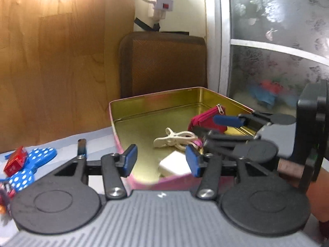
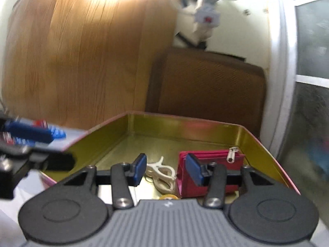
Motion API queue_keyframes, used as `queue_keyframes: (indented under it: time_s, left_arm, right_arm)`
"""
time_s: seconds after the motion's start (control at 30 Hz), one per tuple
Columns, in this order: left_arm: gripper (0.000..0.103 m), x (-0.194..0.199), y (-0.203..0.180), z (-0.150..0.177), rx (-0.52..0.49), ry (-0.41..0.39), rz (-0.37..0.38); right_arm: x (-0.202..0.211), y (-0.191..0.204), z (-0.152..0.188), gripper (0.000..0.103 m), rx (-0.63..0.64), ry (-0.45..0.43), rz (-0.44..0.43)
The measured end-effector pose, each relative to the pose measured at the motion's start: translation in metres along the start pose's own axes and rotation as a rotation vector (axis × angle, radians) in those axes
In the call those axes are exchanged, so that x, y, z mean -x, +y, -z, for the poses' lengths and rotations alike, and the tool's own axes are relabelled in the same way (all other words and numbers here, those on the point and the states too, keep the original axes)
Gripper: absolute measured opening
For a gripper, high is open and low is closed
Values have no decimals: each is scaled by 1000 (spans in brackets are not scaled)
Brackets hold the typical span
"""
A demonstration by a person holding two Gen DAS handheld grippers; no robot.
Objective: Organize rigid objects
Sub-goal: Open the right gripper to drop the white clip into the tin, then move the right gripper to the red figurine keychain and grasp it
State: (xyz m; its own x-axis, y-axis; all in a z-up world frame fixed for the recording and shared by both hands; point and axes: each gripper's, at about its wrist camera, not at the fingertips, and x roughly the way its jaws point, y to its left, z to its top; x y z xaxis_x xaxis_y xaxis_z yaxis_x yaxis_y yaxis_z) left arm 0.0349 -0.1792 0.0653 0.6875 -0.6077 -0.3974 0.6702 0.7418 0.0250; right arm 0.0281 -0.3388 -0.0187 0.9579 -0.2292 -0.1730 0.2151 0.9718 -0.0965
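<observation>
The worktop (image 1: pixel 96 138), under a pale cloth, is hemmed in by a wood-grain panel (image 1: pixel 61 61) behind, a brown padded chair back (image 1: pixel 164 61) and a frosted glass door (image 1: pixel 277 41) to the right, so open room lies mainly on the near left.

The pink tin (image 1: pixel 131 177) with its gold inside is the largest thing in play. Its thin raised walls are the main hazard: both tools crowd its near rim, and a low pass could catch the lip and drag or tip the tin.

The left tool (image 1: pixel 161 161) stands with its blue pads apart and nothing between them, over the tin's near wall. The right tool (image 2: pixel 165 169) is also apart and empty, low over the tin's near right part. In the left view its fingers reach across from the right, close by the left one's right finger; a sideways move by either could knock them together.

Already in the tin lie a red zip purse (image 2: pixel 209 158), a white block (image 1: pixel 173 165) and a cream clothes peg (image 1: pixel 174 139), bunched at the near right. The far left floor is bare and looks the safer drop spot.

Still out on the cloth to the left are a blue polka-dot piece (image 1: pixel 37 158) and a small red box (image 1: pixel 15 162) touching it, near the worktop's edge, so a clumsy nudge might push them off.
</observation>
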Motion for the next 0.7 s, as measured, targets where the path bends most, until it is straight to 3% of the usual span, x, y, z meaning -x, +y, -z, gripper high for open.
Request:
queue_keyframes:
  time_s: [0.1, 0.17, 0.4, 0.5, 0.6, 0.7]
  left_arm:
    - [54, 22, 16, 14, 47, -1, 7]
    - [55, 34, 31, 26, 72, 11, -28]
    - [58, 71, 100, 72, 193, 54, -269]
    - [58, 80, 123, 89, 233, 66, -370]
    - [58, 84, 141, 103, 312, 77, -386]
    - [61, 87, 149, 102, 356, 38, -372]
  right_arm:
    - [30, 9, 10, 49, -85, -56, -15]
    - [42, 19, 14, 49, -123, -59, -59]
    - [69, 83, 16, 52, -93, -39, -257]
    - [69, 111, 19, 54, -46, -33, -283]
    - [63, 126, 21, 57, -23, 10, -302]
    - [63, 129, 19, 62, -17, 4, -289]
